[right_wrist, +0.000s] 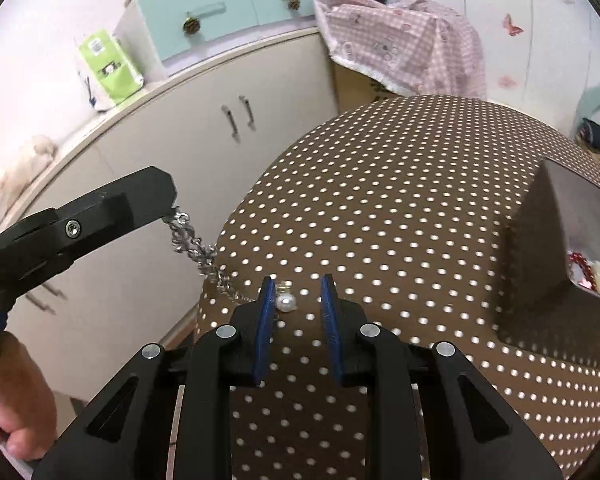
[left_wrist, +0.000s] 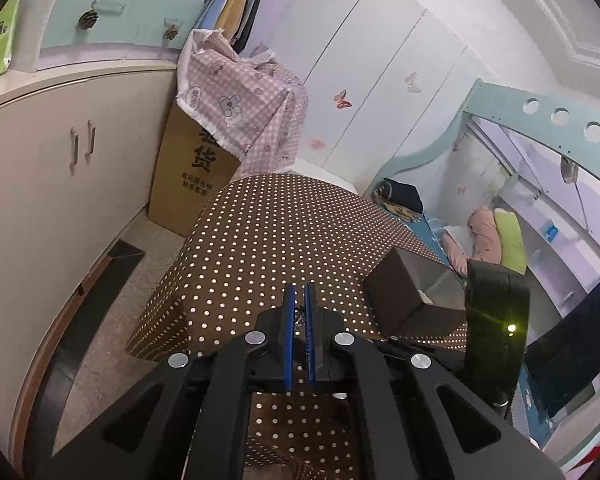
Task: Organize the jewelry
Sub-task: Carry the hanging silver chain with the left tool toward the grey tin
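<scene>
Table (right_wrist: 400, 216): one, covered in a brown cloth with white dots; it carries everything that matters here.
Cupboard (right_wrist: 172, 152): one cream unit beside the table, with two handles side by side on its doors.
Cardboard box (left_wrist: 188, 184): one, standing past the table's far end, with one pink checked cloth (left_wrist: 240, 100) draped over its top.
Jewelry box (right_wrist: 540, 264): one dark brown open box on the table's right part; inside it I make out one red bead piece (right_wrist: 580, 266) and something pale beside it, too cramped to count further.
Left gripper (right_wrist: 172, 210): one, reaching in from the left off the table's edge; its fingers are pressed together on the end of the chain. In its own view the two blue pads sit almost touching with a bit of dark chain between them.
Right gripper (right_wrist: 296, 300): one, low over the table's near left corner, its fingers parted a modest way and clasping nothing; the pearl sits between them, close to the left pad, whether touching I cannot tell.
Chain (right_wrist: 196, 248): one silver linked strand, hanging from the left fingers and trailing onto the table's corner toward the pearl.
Pearl (right_wrist: 286, 303): one white bead, resting on the cloth.
Hand (right_wrist: 16, 408): one visible, at the lower left, gripping a handle.
</scene>
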`<state>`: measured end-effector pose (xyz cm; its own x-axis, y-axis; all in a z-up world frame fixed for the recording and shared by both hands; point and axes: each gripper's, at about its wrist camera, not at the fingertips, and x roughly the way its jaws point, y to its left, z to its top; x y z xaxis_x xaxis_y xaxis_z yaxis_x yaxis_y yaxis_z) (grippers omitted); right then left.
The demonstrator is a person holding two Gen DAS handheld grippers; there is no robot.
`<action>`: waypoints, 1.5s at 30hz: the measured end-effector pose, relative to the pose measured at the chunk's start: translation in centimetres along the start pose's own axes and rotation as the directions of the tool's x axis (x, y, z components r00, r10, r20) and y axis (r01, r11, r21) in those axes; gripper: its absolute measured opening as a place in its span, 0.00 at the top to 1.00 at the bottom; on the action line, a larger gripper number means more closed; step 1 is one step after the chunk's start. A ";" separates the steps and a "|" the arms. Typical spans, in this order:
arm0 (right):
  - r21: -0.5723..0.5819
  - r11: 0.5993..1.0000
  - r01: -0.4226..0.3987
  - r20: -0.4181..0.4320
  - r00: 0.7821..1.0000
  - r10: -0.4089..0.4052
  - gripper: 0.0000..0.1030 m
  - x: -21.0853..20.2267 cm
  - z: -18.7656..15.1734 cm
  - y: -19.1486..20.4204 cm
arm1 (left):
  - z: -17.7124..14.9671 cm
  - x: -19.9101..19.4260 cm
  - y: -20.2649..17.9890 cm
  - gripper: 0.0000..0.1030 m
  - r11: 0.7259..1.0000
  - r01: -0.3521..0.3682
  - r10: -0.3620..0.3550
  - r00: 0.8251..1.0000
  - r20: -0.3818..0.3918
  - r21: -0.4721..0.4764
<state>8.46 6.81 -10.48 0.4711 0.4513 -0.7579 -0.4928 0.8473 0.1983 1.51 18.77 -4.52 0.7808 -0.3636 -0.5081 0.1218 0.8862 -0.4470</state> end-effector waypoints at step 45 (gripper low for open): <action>0.367 0.903 0.222 0.034 0.967 -0.252 0.84 -9.5 -6.8 -12.6 | -5.3 9.8 -7.3 0.51 0.949 0.016 0.065 0.967 -0.246 0.314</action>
<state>5.23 -10.11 -9.99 0.6048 0.2329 -0.7615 -0.0718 0.9683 0.2391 5.05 7.22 -10.18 0.6121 -0.3649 -0.7016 0.3210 0.9255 -0.2013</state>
